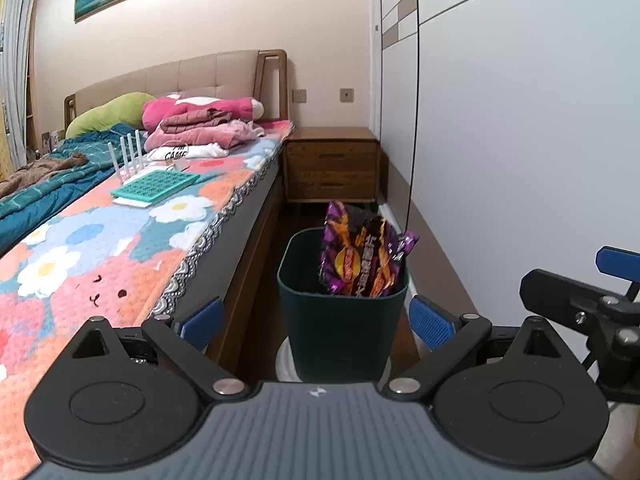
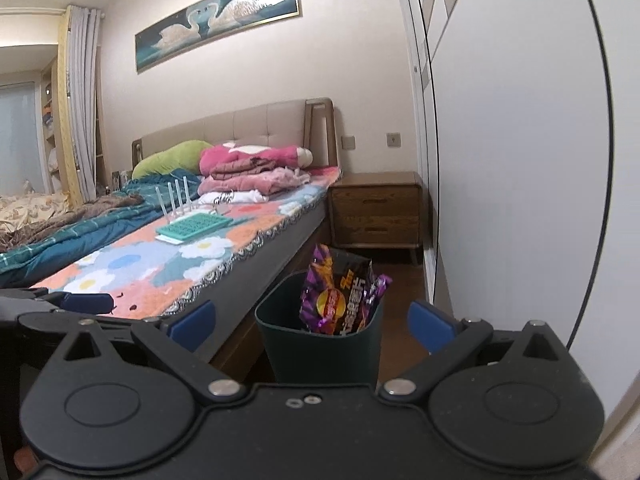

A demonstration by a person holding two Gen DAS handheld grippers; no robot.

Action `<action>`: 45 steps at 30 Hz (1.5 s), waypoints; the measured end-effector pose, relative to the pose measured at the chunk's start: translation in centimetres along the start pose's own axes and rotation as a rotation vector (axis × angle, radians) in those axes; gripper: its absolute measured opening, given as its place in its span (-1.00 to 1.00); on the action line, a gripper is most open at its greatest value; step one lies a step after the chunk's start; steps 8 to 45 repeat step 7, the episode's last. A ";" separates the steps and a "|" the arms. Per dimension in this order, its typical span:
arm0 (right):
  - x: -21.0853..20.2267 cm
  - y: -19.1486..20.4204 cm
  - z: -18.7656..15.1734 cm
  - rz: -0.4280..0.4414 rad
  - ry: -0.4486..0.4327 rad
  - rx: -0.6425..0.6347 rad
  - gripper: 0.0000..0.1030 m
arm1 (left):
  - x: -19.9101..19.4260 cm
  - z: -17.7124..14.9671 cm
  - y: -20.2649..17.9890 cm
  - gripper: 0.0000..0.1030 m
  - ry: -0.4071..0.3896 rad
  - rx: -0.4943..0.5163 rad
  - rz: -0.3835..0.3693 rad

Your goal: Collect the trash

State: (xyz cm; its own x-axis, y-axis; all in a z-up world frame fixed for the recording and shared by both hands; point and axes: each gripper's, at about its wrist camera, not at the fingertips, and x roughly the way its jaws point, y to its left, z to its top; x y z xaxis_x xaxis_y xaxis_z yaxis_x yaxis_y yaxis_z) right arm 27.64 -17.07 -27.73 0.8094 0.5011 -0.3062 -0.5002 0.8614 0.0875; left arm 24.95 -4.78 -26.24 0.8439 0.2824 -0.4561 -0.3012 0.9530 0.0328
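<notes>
Glossy foil wrapper [image 1: 362,258], matt plastic bin [image 1: 340,332]

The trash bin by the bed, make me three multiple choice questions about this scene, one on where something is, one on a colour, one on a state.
1. Where does the trash bin stand?
A. On the bed
B. On the floor between the bed and the wardrobe
C. On the nightstand

2. What is the main colour of the snack bag in the bin?
A. Purple
B. White
C. Green

3. How are the left tongs set?
A. Shut on the bag
B. Shut on the bin's rim
C. Open, holding nothing

Answers: B, the bin sits in the floor gap beside the bed; A, the wrapper is purple with orange print; C, the blue pads stand wide apart with only the bin seen between them.
</notes>
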 end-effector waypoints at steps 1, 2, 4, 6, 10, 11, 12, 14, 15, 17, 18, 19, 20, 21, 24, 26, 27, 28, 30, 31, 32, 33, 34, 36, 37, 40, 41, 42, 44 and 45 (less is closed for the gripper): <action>-0.2 0.1 0.1 -0.008 -0.007 -0.004 1.00 | -0.2 0.2 -0.1 0.94 -0.004 0.004 -0.006; -0.2 0.0 0.3 -0.012 -0.012 -0.006 1.00 | -0.4 0.3 -0.3 0.94 -0.010 0.009 -0.007; -0.4 0.0 0.4 -0.014 -0.025 -0.008 1.00 | -0.7 0.6 -0.5 0.94 -0.018 0.019 -0.005; -0.4 -0.2 0.4 -0.017 -0.032 -0.006 1.00 | -0.9 0.7 -0.7 0.94 -0.022 0.019 -0.016; -0.5 -0.2 0.4 -0.020 -0.035 -0.006 1.00 | -0.9 0.7 -0.6 0.94 -0.021 0.015 -0.018; -0.5 -0.2 0.4 -0.020 -0.035 -0.006 1.00 | -0.9 0.7 -0.6 0.94 -0.021 0.015 -0.018; -0.5 -0.2 0.4 -0.020 -0.035 -0.006 1.00 | -0.9 0.7 -0.6 0.94 -0.021 0.015 -0.018; -0.5 -0.2 0.4 -0.020 -0.035 -0.006 1.00 | -0.9 0.7 -0.6 0.94 -0.021 0.015 -0.018; -0.5 -0.2 0.4 -0.020 -0.035 -0.006 1.00 | -0.9 0.7 -0.6 0.94 -0.021 0.015 -0.018; -0.5 -0.2 0.4 -0.020 -0.035 -0.006 1.00 | -0.9 0.7 -0.6 0.94 -0.021 0.015 -0.018; -0.5 -0.2 0.4 -0.020 -0.035 -0.006 1.00 | -0.9 0.7 -0.6 0.94 -0.021 0.015 -0.018; -0.5 -0.2 0.4 -0.020 -0.035 -0.006 1.00 | -0.9 0.7 -0.6 0.94 -0.021 0.015 -0.018; -0.5 -0.2 0.4 -0.020 -0.035 -0.006 1.00 | -0.9 0.7 -0.6 0.94 -0.021 0.015 -0.018; -0.5 -0.2 0.4 -0.020 -0.035 -0.006 1.00 | -0.9 0.7 -0.6 0.94 -0.021 0.015 -0.018; -0.5 -0.2 0.4 -0.020 -0.035 -0.006 1.00 | -0.9 0.7 -0.6 0.94 -0.021 0.015 -0.018; -0.5 -0.2 0.4 -0.020 -0.035 -0.006 1.00 | -0.9 0.7 -0.6 0.94 -0.021 0.015 -0.018; -0.5 -0.2 0.4 -0.020 -0.035 -0.006 1.00 | -0.9 0.7 -0.6 0.94 -0.021 0.015 -0.018; -0.5 -0.2 0.4 -0.020 -0.035 -0.006 1.00 | -0.9 0.7 -0.6 0.94 -0.021 0.015 -0.018; -0.5 -0.2 0.4 -0.020 -0.035 -0.006 1.00 | -0.9 0.7 -0.6 0.94 -0.021 0.015 -0.018; -0.5 -0.2 0.4 -0.020 -0.035 -0.006 1.00 | -0.9 0.7 -0.6 0.94 -0.021 0.015 -0.018; -0.5 -0.2 0.4 -0.020 -0.035 -0.006 1.00 | -0.9 0.7 -0.6 0.94 -0.021 0.015 -0.018; -0.5 -0.2 0.4 -0.020 -0.035 -0.006 1.00 | -0.9 0.7 -0.6 0.94 -0.021 0.015 -0.018; -0.5 -0.2 0.4 -0.020 -0.035 -0.006 1.00 | -0.9 0.7 -0.6 0.94 -0.021 0.015 -0.018; -0.5 -0.2 0.4 -0.020 -0.035 -0.006 1.00 | -0.9 0.7 -0.6 0.94 -0.021 0.015 -0.018; -0.5 -0.2 0.4 -0.020 -0.035 -0.006 1.00 | -0.9 0.7 -0.6 0.94 -0.021 0.015 -0.018; -0.5 -0.2 0.4 -0.020 -0.035 -0.006 1.00 | -0.9 0.7 -0.6 0.94 -0.021 0.015 -0.018; -0.5 -0.2 0.4 -0.020 -0.035 -0.006 1.00 | -0.9 0.7 -0.6 0.94 -0.021 0.015 -0.018; -0.5 -0.2 0.4 -0.020 -0.035 -0.006 1.00 | -0.9 0.7 -0.6 0.94 -0.021 0.015 -0.018; -0.5 -0.2 0.4 -0.020 -0.035 -0.006 1.00 | -0.9 0.7 -0.6 0.94 -0.021 0.015 -0.018; -0.5 -0.2 0.4 -0.020 -0.035 -0.006 1.00 | -0.9 0.7 -0.6 0.94 -0.021 0.015 -0.018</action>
